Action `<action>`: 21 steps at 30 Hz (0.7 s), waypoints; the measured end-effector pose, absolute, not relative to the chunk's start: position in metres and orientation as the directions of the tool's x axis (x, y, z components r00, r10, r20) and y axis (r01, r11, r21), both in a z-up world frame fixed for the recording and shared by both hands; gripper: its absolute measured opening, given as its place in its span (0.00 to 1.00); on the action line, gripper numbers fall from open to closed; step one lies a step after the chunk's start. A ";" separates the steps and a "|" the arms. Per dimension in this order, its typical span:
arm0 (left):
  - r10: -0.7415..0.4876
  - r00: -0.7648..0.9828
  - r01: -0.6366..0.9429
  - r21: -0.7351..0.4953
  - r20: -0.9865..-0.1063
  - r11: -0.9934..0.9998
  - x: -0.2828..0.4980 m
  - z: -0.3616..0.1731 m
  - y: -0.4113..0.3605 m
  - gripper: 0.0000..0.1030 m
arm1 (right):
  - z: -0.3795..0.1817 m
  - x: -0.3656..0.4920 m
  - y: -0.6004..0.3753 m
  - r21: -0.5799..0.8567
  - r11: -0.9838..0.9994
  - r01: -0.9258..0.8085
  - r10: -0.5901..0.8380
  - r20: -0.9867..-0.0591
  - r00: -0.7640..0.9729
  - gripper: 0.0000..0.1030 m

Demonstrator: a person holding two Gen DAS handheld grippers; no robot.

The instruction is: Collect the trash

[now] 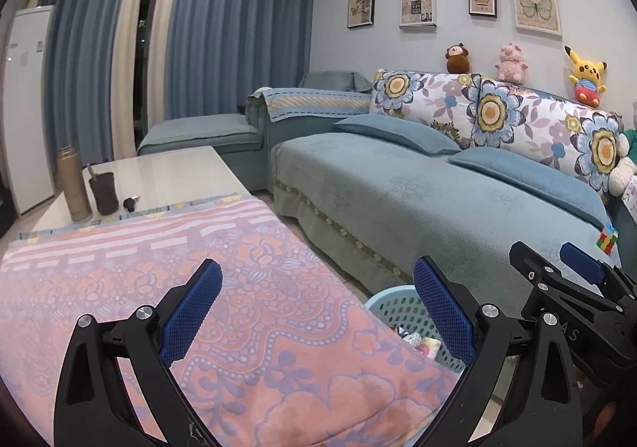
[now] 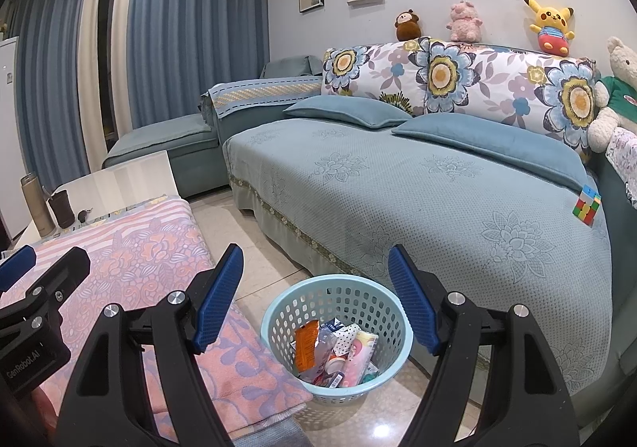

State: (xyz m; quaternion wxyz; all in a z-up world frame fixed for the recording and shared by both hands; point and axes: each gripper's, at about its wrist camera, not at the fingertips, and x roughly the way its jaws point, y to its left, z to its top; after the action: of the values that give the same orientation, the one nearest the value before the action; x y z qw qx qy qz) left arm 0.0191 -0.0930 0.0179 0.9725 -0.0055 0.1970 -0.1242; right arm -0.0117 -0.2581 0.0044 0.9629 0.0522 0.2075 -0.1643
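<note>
Right wrist view: the sofa [image 2: 418, 200] flanks a blue basket [image 2: 338, 339] on the floor beside the blanket's [image 2: 139, 272] edge, full of light, crinkly wrappers [image 2: 334, 351]; pinch edges. Right gripper [image 2: 314, 295] and left gripper [image 1: 318, 307] gape empty.

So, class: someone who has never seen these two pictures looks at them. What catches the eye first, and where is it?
The light blue basket on the floor between table and sofa, full of wrappers. Then the pink floral cloth over the near end of the table, and the yellow plush toy on the sofa back. Both claws, left and right, stand open and empty.
</note>
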 end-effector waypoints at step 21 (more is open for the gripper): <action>-0.242 0.893 0.237 -0.059 -0.380 0.970 0.019 0.018 -0.092 0.91 | 0.005 -0.012 -0.258 0.033 0.941 0.338 -0.294 -0.418 0.860 0.69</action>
State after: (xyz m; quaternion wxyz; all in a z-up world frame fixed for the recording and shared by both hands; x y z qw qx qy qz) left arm 0.0192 -0.0922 0.0184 0.9728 -0.0056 0.1963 -0.1232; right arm -0.0116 -0.2583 0.0047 0.9629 0.0526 0.2079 -0.1641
